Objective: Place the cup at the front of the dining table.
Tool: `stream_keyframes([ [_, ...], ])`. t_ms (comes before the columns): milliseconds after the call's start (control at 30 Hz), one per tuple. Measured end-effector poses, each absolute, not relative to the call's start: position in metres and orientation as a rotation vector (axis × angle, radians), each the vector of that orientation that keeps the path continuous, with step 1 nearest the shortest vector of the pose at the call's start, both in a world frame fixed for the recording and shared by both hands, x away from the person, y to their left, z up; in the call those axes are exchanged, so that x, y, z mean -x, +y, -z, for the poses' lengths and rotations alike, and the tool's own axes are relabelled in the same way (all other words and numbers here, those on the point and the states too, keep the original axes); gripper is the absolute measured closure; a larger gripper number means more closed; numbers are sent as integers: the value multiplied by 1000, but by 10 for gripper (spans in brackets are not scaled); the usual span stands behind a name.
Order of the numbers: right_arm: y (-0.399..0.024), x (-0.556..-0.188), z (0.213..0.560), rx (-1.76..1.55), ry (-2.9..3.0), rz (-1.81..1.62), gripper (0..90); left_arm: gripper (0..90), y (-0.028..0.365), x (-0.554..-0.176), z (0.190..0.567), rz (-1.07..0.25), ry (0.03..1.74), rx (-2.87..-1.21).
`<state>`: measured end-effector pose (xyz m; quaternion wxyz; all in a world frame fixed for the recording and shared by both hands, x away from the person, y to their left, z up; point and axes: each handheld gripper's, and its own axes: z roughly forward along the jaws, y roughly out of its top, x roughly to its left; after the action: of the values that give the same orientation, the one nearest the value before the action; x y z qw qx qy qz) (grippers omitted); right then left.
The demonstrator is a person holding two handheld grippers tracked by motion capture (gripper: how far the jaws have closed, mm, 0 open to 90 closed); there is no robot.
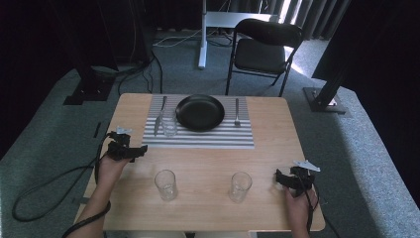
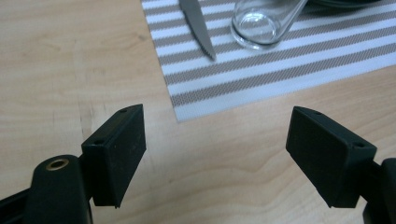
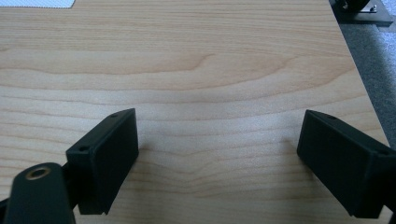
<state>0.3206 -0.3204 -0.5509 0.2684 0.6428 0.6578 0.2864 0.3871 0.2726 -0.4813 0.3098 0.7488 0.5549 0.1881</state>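
**Both grippers open and empty over a set bench**

Jaws of the left gripper (image 2: 212,154) stand wide apart with nothing between them but bare wood; in its own view they face the near left corner of the striped placemat (image 2: 280,60). Jaws of the right gripper (image 3: 217,158) are likewise spread wide and hold nothing, with plain bench (image 3: 210,70) surface ahead of them.

From the high view, the left gripper (image 1: 141,150) sits at the left side of the bench, just beside the placemat's near left corner, held in the left hand (image 1: 110,168). The right gripper (image 1: 278,177) sits near the bench's near right edge, held in the right hand (image 1: 297,203), pointing left.

Placemat contents: a black plate (image 1: 200,112) at centre, a knife (image 1: 159,116) to its left, a fork (image 1: 236,112) to its right, and a clear glass (image 1: 169,124) standing upright just beside the knife (its base shows in the left gripper view, next to the knife tip).

Two further clear glasses stand upright on bare wood at the near side: one left of centre (image 1: 165,184), one right of centre (image 1: 240,186), the latter near the right gripper but apart from it.

A black folding chair (image 1: 265,47) stands on the carpet beyond the far edge.
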Motion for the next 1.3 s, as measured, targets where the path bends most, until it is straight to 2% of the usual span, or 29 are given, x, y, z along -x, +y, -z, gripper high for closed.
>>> stream_keyframes([
  [500, -320, -321, 551, -1734, 1774, -772, 120, 207, 294, -360, 499, -483, 1503, -1951],
  [1300, -320, -321, 551, -1736, 1773, -773, 120, 207, 314, -309, 519, -562, 1523, -1918],
])
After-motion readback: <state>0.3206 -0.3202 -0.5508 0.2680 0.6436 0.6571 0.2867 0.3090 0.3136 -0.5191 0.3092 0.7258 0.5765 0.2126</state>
